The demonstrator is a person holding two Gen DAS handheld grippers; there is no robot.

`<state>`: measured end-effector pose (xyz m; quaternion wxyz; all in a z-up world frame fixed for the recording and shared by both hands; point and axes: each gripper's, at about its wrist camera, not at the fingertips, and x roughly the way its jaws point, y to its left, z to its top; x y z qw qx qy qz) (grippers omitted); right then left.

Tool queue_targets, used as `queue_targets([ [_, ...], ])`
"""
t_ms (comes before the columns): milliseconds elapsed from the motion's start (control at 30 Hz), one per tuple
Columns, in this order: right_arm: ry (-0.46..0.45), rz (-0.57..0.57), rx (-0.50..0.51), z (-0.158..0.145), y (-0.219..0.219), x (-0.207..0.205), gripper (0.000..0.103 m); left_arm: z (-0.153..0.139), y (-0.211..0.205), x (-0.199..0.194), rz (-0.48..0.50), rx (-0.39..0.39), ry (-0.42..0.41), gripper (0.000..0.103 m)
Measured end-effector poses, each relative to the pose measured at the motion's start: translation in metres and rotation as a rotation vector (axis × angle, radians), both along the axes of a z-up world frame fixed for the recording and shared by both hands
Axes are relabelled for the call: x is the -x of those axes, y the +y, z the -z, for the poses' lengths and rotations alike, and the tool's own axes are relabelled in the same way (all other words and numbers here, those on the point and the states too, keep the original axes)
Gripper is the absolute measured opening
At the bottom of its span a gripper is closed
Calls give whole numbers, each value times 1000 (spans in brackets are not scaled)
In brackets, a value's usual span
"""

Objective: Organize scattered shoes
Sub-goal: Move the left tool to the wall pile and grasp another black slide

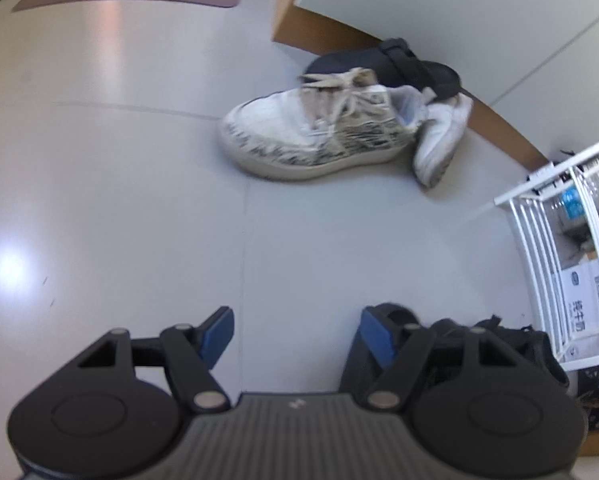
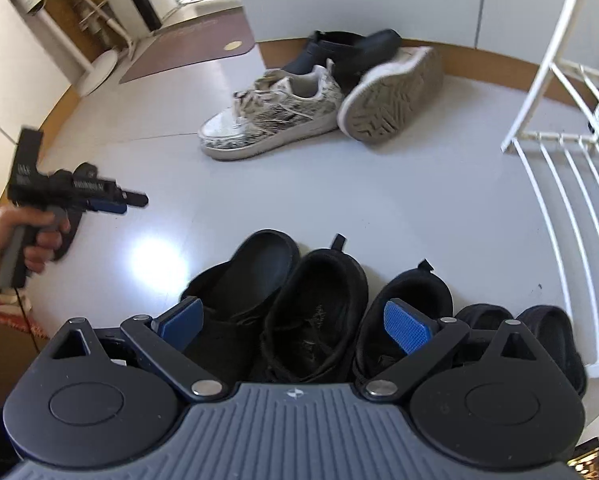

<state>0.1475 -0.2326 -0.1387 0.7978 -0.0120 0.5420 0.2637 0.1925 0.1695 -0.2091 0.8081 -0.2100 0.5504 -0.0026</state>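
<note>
I see the mottled sneaker (image 1: 315,132) ahead of my released, empty left tongs (image 1: 295,336), lying crosswise; right tongs (image 2: 295,320) also released.

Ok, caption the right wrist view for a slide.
Open right gripper above lined-up black shoes; white sneakers and a clog lie scattered.

The left claw (image 1: 295,334) pointed steeply downward, its blue-padded fingers (image 1: 219,334) spread apart with nothing between them. A bare hand (image 2: 15,240) gripped its handle. The right claw (image 2: 295,320) also tilted downward, jaws wide and empty.
</note>
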Motion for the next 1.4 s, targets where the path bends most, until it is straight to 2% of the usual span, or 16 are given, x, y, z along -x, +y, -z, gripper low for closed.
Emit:
queue_targets([
  [133, 2, 44, -54, 20, -14, 2, 100, -18, -20, -43, 31, -23, -26, 72],
  [267, -8, 103, -110, 36, -30, 7, 100, -33, -35, -86, 17, 32, -72, 73],
  [300, -16, 122, -123, 40, -36, 10, 100, -35, -39, -100, -3, 82, -83, 73],
  [333, -26, 133, -133, 44, -41, 12, 100, -38, -44, -107, -8, 75, -90, 73],
  [433, -36, 157, -118, 48, -50, 13, 100, -48, -71, -137, 18, 17, -101, 73],
  [567, -53, 222, -151, 50, -70, 13, 100, -57, -93, -171, 21, -31, -93, 73],
  [700, -56, 247, -171, 51, -82, 12, 100, -65, -116, -217, 31, -159, -71, 73],
  [767, -61, 248, -175, 51, -85, 13, 100, -68, -121, -238, -8, -226, -61, 72],
  [833, -64, 249, -178, 51, -87, 13, 100, -70, -122, -255, -28, -222, -52, 71],
  [933, -64, 249, -170, 54, -91, 13, 100, -68, -130, -282, -19, -260, -38, 70],
  [1067, -45, 253, -157, 61, -94, 13, 100, -54, -139, -302, -18, -266, -19, 70],
  [1267, -22, 246, -115, 74, -99, 14, 100, -22, -140, -329, -47, -328, -16, 70],
  [1333, -19, 243, -101, 77, -103, 17, 100, -12, -141, -338, -8, -400, -34, 70],
  [1400, -36, 272, -99, 78, -110, 20, 100, 0, -139, -344, 7, -429, -41, 66],
])
